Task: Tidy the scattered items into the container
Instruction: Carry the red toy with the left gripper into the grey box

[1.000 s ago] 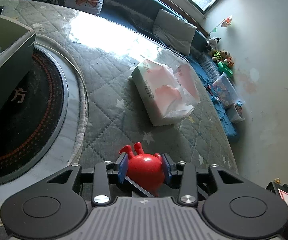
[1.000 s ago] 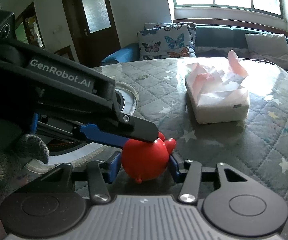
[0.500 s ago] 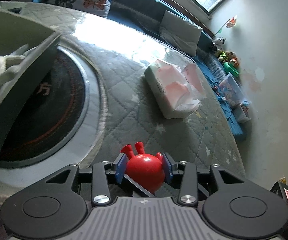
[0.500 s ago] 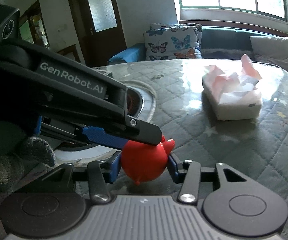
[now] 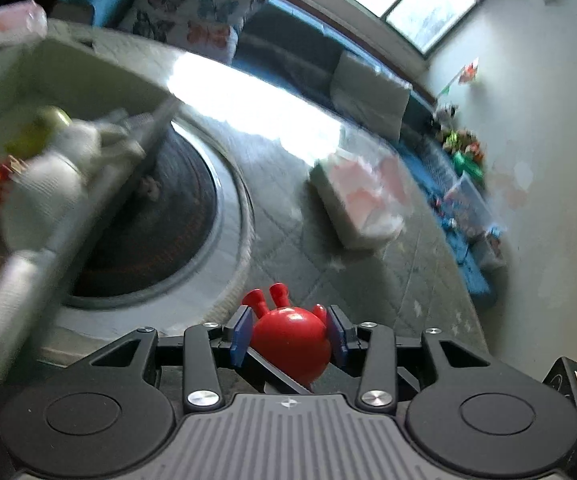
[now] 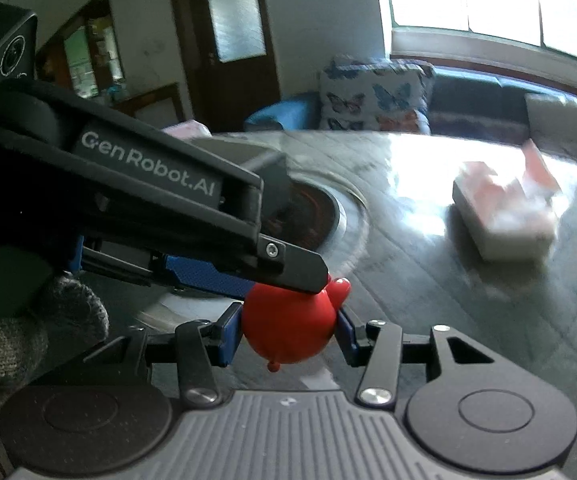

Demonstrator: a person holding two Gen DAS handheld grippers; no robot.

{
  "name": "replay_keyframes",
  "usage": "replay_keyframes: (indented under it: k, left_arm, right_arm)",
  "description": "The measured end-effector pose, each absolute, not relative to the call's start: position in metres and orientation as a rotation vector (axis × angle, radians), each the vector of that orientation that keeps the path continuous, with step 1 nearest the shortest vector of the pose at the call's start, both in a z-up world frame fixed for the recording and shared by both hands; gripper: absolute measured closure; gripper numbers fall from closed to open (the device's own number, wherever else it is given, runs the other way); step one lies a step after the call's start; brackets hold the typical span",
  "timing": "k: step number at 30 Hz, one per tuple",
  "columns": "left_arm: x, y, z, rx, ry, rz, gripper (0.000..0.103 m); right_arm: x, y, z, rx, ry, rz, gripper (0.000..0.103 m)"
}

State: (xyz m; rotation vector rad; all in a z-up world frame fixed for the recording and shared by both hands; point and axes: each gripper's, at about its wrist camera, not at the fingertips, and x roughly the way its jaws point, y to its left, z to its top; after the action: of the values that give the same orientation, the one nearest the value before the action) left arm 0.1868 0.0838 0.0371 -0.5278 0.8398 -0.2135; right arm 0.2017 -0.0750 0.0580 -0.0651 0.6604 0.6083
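The red toy (image 5: 290, 346) is being gripped by both tongs at once: the left gripper (image 5: 288, 336) is pinching it between its blue pads (image 5: 241, 334), and the right gripper (image 6: 286, 336) is clamping it from the other direction. It is being held in the air, above the quilted table (image 5: 416, 280) near the round hotplate (image 5: 156, 220), and is not yet in the box (image 5: 20, 280).

Judging by this, one hold should be released before the carry, since a double grip is liable to twist the toy loose. The toy is best lifted over the box's near wall and let go low inside, beside the white item (image 5: 44, 184) already lying there.

The box edge is standing close on the left. Open room is being left to the right, up to the tissue pack (image 5: 358, 200). Both views are blurred.
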Motion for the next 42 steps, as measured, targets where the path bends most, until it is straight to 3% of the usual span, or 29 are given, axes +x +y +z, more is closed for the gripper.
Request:
replay_keyframes:
  k: [8, 19, 42]
  left_arm:
    - [0.154, 0.156, 0.076, -0.536, 0.712, -0.107, 0.06]
    - [0.131, 0.256, 0.067, -0.625, 0.705, 0.067, 0.06]
    - [0.146, 0.299, 0.035, -0.651, 0.824, 0.172, 0.06]
  right_arm:
    - [0.194, -0.006, 0.096, -0.114, 0.552, 0.747, 0.054]
    - [0.204, 0.1, 0.09, -0.155, 0.572, 0.942, 0.054]
    - [0.232, 0.17, 0.058, -0.287, 0.774, 1.082, 0.054]
